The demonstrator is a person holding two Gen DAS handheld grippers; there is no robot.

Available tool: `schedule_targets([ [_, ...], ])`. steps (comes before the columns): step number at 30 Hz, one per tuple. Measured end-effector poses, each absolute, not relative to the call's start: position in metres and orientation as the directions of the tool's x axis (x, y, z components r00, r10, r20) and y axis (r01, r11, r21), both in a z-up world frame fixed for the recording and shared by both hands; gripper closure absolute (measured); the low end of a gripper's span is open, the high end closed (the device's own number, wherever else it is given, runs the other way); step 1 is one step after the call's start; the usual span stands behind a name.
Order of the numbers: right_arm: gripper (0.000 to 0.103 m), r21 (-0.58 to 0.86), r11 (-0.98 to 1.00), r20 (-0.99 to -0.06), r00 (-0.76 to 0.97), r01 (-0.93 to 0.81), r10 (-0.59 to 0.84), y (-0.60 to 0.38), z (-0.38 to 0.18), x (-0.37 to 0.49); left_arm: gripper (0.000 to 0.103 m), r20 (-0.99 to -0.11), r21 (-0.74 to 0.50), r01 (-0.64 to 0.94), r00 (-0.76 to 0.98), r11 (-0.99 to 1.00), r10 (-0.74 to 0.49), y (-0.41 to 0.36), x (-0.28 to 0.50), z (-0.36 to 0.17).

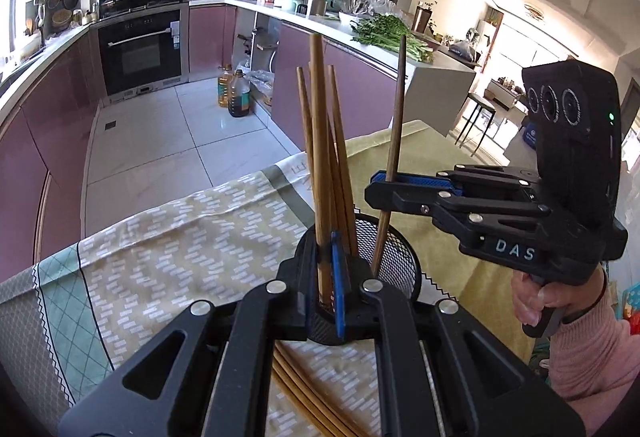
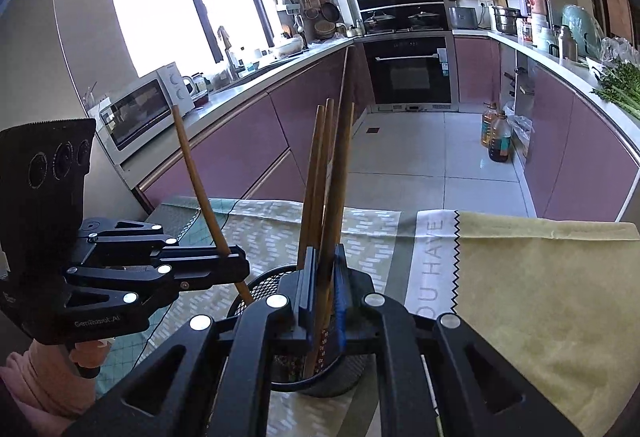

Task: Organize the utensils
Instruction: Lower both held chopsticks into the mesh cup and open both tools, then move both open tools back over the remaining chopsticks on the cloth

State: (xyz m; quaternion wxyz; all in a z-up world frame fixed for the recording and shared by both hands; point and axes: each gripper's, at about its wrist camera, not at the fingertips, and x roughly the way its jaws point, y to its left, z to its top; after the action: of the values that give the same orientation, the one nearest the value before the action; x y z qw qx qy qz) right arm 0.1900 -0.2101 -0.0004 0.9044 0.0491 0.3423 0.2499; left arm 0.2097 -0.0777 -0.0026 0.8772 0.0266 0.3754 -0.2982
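Pinching one chopstick [image 1: 394,141] each — left claw [image 1: 326,301], right claw [image 1: 386,183] — tips lowered into the mesh holder [image 1: 394,241]

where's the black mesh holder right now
In the left wrist view the black mesh holder stands on the patterned tablecloth, just beyond the left tool, with chopsticks standing in it.

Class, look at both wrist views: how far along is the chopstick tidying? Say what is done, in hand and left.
Done: several chopsticks already stand in the mesh holder. In hand: the left claw is shut on one chopstick, the right claw on another, both with tips lowered into the holder. Left: loose chopsticks still lie on the tablecloth.
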Motion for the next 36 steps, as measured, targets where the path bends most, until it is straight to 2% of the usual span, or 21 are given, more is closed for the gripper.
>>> schedule_targets([
  [7, 0.094, 0.254, 0.878, -0.604, 0.642, -0.406, 0.472, -0.209, -0.008, 0.193, 0.09, -0.666, -0.186, 0.513, 0.561, 0.838, -0.492, -0.075, 0.213, -0.008],
  [13, 0.09, 0.251, 0.879, -0.589, 0.657, -0.405, 0.471, -0.208, -0.009, 0.183, 0.08, -0.62, -0.156, 0.47, 0.638, 0.869, -0.457, -0.058, 0.192, 0.0],
  [19, 0.08, 0.235, 0.85, -0.522, 0.677, -0.471, 0.519, -0.207, 0.005, 0.149, 0.067, -0.56, -0.09, 0.471, 0.705, 0.878, -0.436, -0.04, 0.151, 0.01],
  [22, 0.07, 0.241, 0.816, -0.486, 0.662, -0.526, 0.57, -0.204, 0.01, 0.127, 0.064, -0.549, -0.069, 0.47, 0.719, 0.88, -0.427, -0.03, 0.132, 0.008],
  [24, 0.063, 0.243, 0.793, -0.482, 0.64, -0.559, 0.599, -0.199, 0.008, 0.114, 0.057, -0.55, -0.068, 0.462, 0.722, 0.884, -0.419, -0.022, 0.122, 0.003],
  [28, 0.062, 0.261, 0.761, -0.517, 0.579, -0.594, 0.63, -0.183, -0.01, 0.099, 0.057, -0.587, -0.063, 0.437, 0.711, 0.897, -0.387, -0.013, 0.11, -0.018],
  [36, 0.063, 0.294, 0.763, -0.658, 0.457, -0.575, 0.598, -0.147, -0.073, 0.096, 0.057, -0.686, -0.112, 0.389, 0.635, 0.914, -0.355, -0.003, 0.103, -0.071],
])
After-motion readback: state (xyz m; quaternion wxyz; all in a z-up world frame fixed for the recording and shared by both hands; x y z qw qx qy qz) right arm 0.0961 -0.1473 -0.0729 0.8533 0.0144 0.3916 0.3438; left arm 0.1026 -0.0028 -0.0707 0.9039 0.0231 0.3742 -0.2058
